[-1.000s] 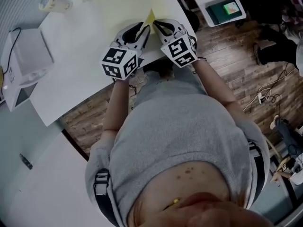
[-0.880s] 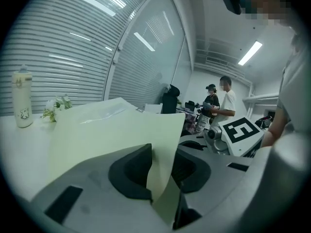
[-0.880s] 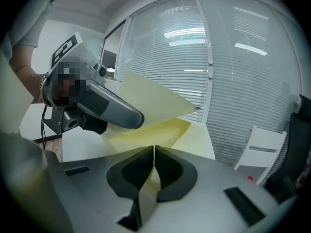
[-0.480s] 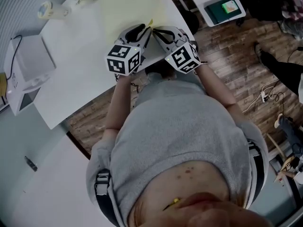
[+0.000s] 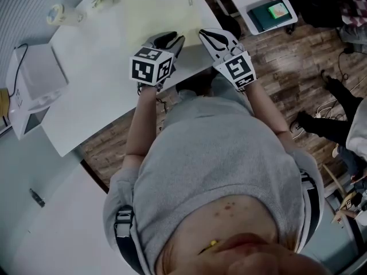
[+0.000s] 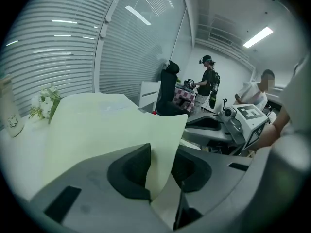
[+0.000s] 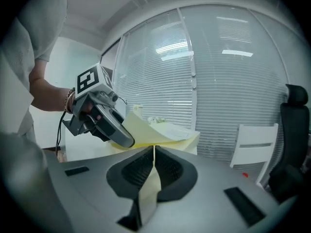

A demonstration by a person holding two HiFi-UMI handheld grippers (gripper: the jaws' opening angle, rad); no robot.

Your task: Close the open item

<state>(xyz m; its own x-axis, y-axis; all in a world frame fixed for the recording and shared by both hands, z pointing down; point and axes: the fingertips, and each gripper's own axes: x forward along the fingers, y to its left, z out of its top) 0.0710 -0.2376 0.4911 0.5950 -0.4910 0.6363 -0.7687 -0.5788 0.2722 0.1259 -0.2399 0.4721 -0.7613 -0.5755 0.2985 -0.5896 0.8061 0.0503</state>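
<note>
Loosening around the pale yellow cover of the folder, my left gripper is standing with its jaws apart. They have just been opening, and the sheet is passing between them without either pad seeming to pinch it. My right gripper is showing its jaws together, off to the side near the table's edge. A pale sliver is sitting in their seam, and I cannot tell what it is.

The folder is lying on the white table. Its cover is curving up a little at the near corner by the left gripper and lying low everywhere else.

I am judging the closing as almost done. What is remaining is letting that corner drop and perhaps pressing it flat.
</note>
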